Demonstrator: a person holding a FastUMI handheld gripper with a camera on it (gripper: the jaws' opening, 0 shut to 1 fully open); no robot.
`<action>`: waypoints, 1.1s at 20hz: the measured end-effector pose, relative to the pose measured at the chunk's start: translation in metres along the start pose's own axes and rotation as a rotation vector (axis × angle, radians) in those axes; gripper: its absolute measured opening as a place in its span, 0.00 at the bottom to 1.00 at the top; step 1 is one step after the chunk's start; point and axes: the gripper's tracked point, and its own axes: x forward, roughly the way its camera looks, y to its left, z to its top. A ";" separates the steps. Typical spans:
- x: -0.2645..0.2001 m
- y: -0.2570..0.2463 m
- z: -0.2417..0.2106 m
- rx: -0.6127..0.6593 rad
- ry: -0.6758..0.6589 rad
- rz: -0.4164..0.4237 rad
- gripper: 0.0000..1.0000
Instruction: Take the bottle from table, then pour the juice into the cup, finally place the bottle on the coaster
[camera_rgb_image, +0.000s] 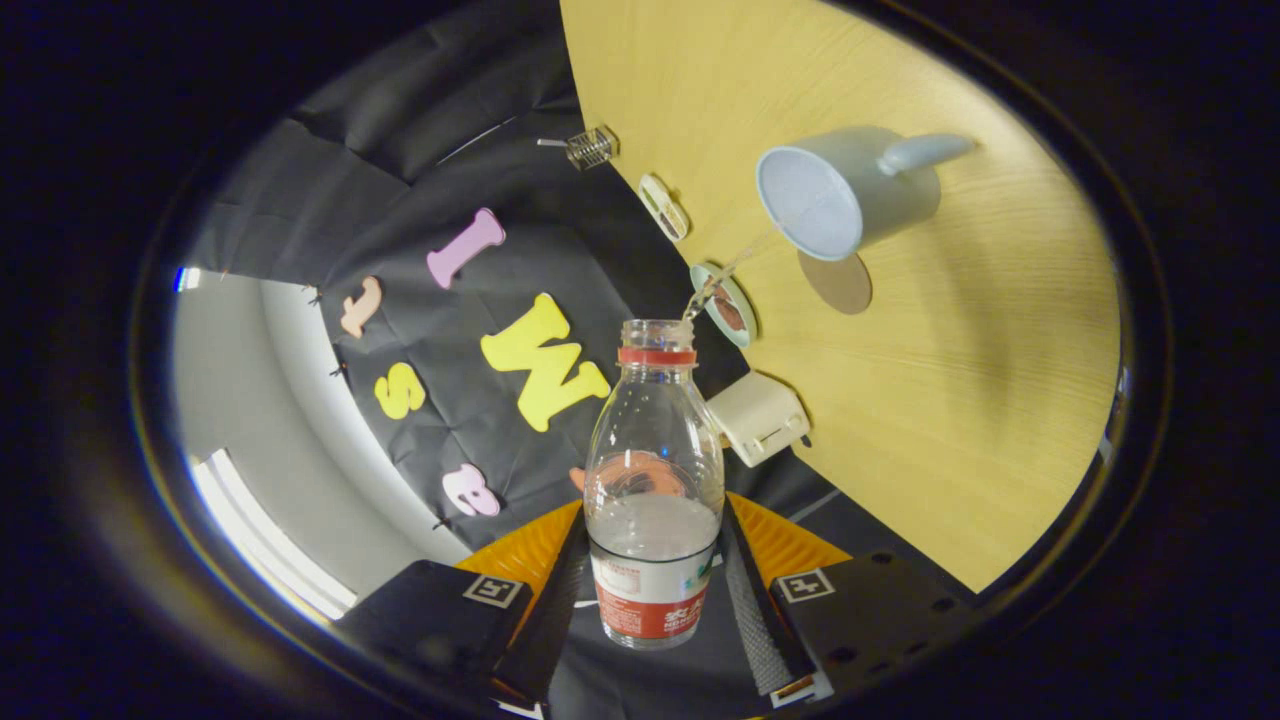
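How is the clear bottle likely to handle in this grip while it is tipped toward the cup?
The bottle, held between both fingers, looks like thin clear plastic, so it may flex under squeeze. It seems under half full, so probably light, with liquid shifting as it tilts. A stream runs from its open mouth toward the cup, so wetness could make it slippery.

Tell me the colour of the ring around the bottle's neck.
Red, seen in the gripper view, on the bottle held between the fingers.
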 end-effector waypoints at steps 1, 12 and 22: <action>0.001 0.000 0.000 0.003 0.002 -0.003 0.77; -0.003 0.007 0.014 0.074 0.023 0.014 0.77; -0.003 0.000 0.016 -0.132 0.034 -0.046 0.77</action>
